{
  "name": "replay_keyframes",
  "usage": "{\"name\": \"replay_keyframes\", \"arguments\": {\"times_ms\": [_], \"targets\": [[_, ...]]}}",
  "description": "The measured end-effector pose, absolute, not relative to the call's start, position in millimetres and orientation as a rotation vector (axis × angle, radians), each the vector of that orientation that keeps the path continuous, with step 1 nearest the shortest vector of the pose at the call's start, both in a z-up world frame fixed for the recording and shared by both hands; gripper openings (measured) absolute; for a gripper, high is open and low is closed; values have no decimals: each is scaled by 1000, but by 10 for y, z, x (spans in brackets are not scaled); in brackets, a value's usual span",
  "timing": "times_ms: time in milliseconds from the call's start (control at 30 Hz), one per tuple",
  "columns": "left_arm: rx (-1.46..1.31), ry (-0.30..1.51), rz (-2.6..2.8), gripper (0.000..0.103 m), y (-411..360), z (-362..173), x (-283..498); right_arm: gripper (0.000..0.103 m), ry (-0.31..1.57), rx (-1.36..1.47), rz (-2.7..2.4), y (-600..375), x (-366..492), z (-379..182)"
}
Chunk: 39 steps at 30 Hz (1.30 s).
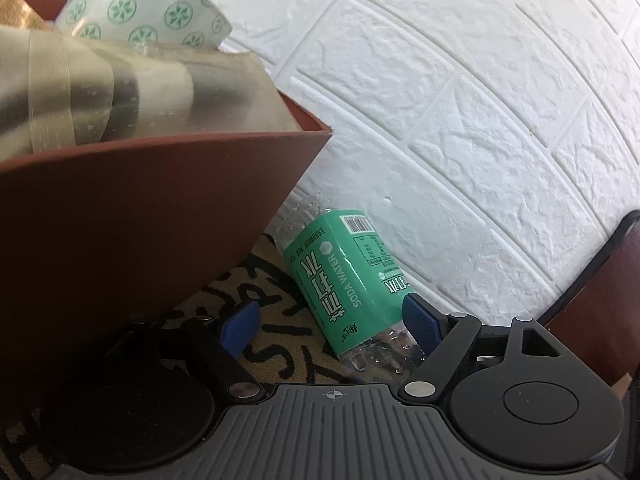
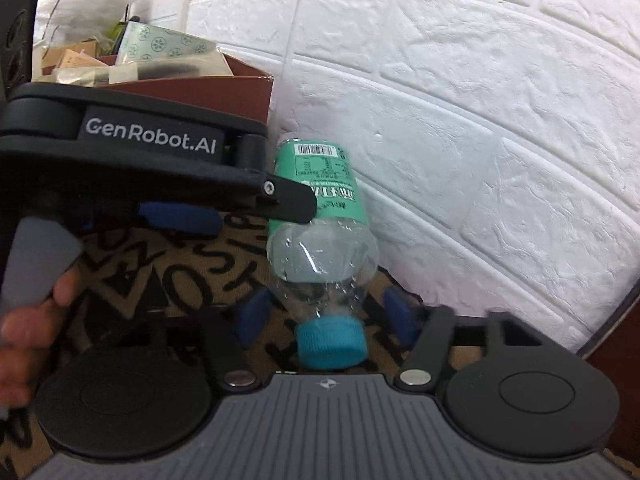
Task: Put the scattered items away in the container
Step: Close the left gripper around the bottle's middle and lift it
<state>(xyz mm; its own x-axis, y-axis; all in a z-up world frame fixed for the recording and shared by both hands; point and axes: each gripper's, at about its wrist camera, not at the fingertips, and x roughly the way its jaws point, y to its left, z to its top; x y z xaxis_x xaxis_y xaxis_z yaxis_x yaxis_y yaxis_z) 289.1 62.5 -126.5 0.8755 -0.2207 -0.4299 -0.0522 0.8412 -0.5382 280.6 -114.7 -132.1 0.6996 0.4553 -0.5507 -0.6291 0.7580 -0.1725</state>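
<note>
1. White brick-pattern wall [image 2: 460,128] backs a tan mat with black lettering [image 2: 168,276]; the soda water bottle [image 2: 320,216] lies on that mat against the wall's foot, its teal cap [image 2: 331,343] towards the right wrist camera.
2. Just left of the bottle stands the brown container [image 1: 132,216], already piled with a clear packet [image 1: 120,96] and a green-patterned tape roll [image 1: 148,4] rising above the rim.
3. The right gripper [image 2: 328,316] has its blue pads either side of the bottle's clear shoulder, with gaps visible; nothing is gripped yet.
4. The left gripper [image 1: 336,324] stands wide; one pad sits at the bottle's clear end, the other well off it, so it holds nothing.
5. Risk: a round, wet-looking bottle pinched near its tapering neck may squirt out of the pads or roll along the wall.
6. Risk: both grippers crowd the same bottle and could knock each other.
7. Risk: the heaped container may shed the tape roll if the bottle lands on top.
</note>
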Motion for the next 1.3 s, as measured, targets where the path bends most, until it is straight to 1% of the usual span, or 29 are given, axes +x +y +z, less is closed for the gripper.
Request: {"name": "replay_keyframes", "arguments": {"times_ms": [133,167,267,300,400,433,467,567,767,833,867,900,1033,1067,1133,1167,1233,1267,1300], "targets": [[-571,522,-151,84,615,-1255,2884,60,487,-408,618,-1055,2713,-1333],[-575,535,-177,82,612,-1248,2870,59,483,-412,625,-1042,2670,-1332],[-555,580,-196,87,565,-1216,2883,58,463,-425,634,-1026,2512,-1330],[-532,598,-188,87,543,-1206,2894,53,464,-419,643,-1033,2455,-1322],[-483,678,-196,87,471,-1189,2936,52,468,-406,651,-1056,2251,-1324],[-471,687,-208,85,439,-1172,2929,52,467,-412,638,-1066,2193,-1328],[-452,696,-221,78,398,-1156,2919,51,476,-401,625,-1087,2151,-1322],[-413,706,-259,77,291,-1144,2848,48,507,-354,607,-1182,2038,-1289],[-418,729,-281,77,205,-1149,2440,46,535,-299,597,-1333,1683,-1297],[-436,738,-296,77,201,-1148,2269,44,550,-257,591,-1388,1523,-1296],[-448,744,-304,76,203,-1138,2172,40,564,-235,586,-1416,1437,-1303],[-460,754,-314,76,196,-1126,2078,38,572,-211,581,-1448,1339,-1311],[-451,788,-353,75,86,-1119,1645,38,591,-174,542,-1533,900,-1319],[-436,791,-359,74,48,-1115,1523,39,600,-169,531,-1535,801,-1316],[-411,794,-360,74,-18,-1110,1292,48,610,-145,511,-1540,598,-1317],[-404,795,-364,74,-39,-1112,1192,57,606,-132,497,-1564,501,-1309],[-402,790,-357,78,-41,-1118,1037,60,602,-116,471,-1612,338,-1313],[-406,792,-351,84,-28,-1112,985,61,602,-127,462,-1586,298,-1318],[-412,801,-348,84,-9,-1100,946,65,598,-135,448,-1584,170,-1352]]}}
